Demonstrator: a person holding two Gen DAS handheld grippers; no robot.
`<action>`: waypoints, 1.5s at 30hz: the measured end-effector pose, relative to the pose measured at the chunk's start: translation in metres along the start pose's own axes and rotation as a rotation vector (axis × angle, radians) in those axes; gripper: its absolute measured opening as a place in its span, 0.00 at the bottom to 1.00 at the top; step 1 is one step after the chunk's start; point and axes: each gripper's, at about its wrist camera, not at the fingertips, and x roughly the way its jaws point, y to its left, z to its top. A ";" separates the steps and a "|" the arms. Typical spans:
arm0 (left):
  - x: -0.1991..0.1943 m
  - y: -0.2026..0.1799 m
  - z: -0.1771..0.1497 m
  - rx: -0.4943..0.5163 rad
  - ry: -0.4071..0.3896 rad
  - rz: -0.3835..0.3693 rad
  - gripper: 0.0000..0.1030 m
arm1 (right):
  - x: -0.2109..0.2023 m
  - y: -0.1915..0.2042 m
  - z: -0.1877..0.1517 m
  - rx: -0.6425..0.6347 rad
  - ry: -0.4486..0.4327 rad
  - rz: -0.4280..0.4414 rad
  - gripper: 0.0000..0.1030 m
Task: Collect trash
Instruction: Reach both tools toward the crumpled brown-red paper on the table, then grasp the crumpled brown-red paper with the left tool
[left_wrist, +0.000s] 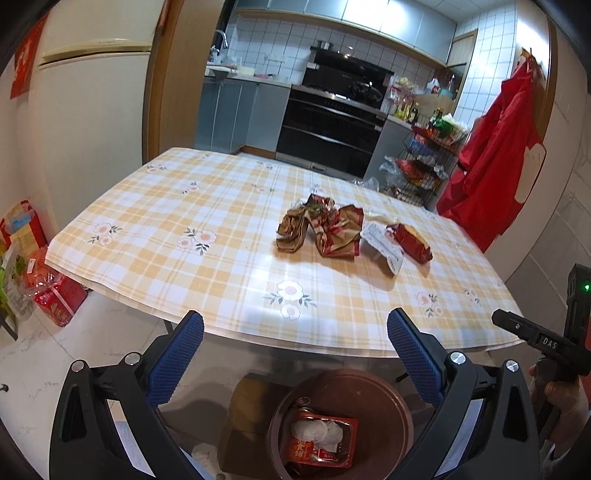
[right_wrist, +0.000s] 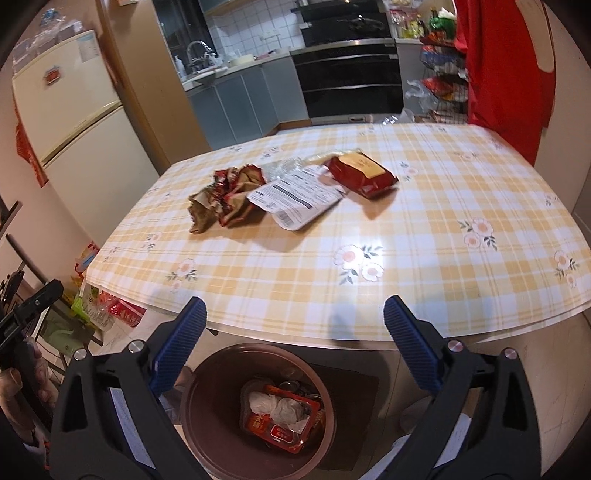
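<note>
A round brown bin (right_wrist: 258, 410) stands on the floor just below the near edge of the table (right_wrist: 424, 221), and in it lies a red plastic tray package (right_wrist: 280, 417) holding crumpled white tissue, with a metal can partly hidden under it; the package bears large white characters on red that are too small and skewed to read with certainty. The bin's near rim is cut off by the bottom of both views. On the checked, flowered tablecloth, toward the far middle of the surface, three pieces of trash remain: a crumpled red-and-gold wrapper (right_wrist: 225, 197) on the left, a flat white printed wrapper (right_wrist: 295, 201) touching it, with dense black text and a barcode that cannot be read, and a red packet with a yellow label (right_wrist: 360, 173) just beside that, toward the far right. Some clear crinkled plastic lies behind the white wrapper, hard to make out. The left gripper (left_wrist: 295, 347) and the right gripper (right_wrist: 295, 332) both hover over the bin at the near edge, each with its blue-padded jaws spread wide and nothing between them. In the left wrist view the other tool shows at the right border, with the letters "DAS" on it.
</note>
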 end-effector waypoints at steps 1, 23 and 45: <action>0.003 0.000 0.000 0.003 0.007 0.001 0.94 | 0.003 -0.003 0.000 0.005 0.005 -0.001 0.92; 0.176 -0.019 0.099 0.104 0.062 -0.045 0.94 | 0.082 -0.040 0.028 -0.018 0.092 -0.080 0.92; 0.312 -0.013 0.122 0.096 0.211 -0.055 0.94 | 0.190 0.016 0.084 -0.354 0.123 -0.113 0.92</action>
